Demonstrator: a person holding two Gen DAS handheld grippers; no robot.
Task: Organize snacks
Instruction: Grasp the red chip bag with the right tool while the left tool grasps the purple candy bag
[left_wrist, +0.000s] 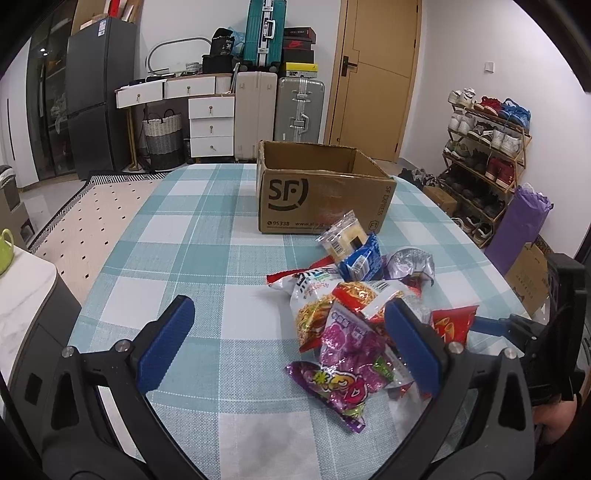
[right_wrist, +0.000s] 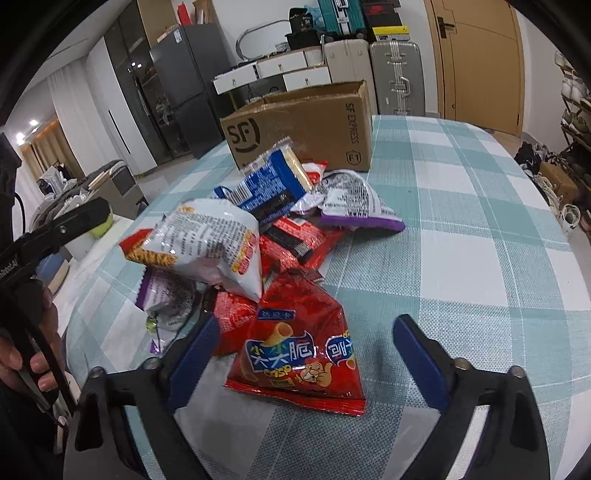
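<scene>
Red crisp bag (right_wrist: 295, 339) lies nearest the cardboard box (right_wrist: 303, 125) pile, between the spread right gripper (right_wrist: 306, 354) pads, unpinched. Left gripper (left_wrist: 291, 343) also spread. Risk: slick foil slipping out, or neighbouring packets dragged along.

The snacks lie in one loose heap on the checked tablecloth (right_wrist: 480, 258), just in front of the open cardboard box (right_wrist: 306, 122), which stands upright with its SF logo facing the heap.

Nearest the right wrist camera lies a red crisp bag (right_wrist: 299, 343), flat, print side up. Behind it a white noodle-snack bag (right_wrist: 207, 243) rests puffed on top of other red packets (right_wrist: 295, 240). A blue packet (right_wrist: 266, 184) leans tilted at the heap's far side, overlapped by a clear pack of pale wafers (left_wrist: 341, 236) beside the box. A purple-edged bag (right_wrist: 354, 203) lies back side up. A purple grape-candy bag (left_wrist: 347, 354) lies at the near left side.
</scene>
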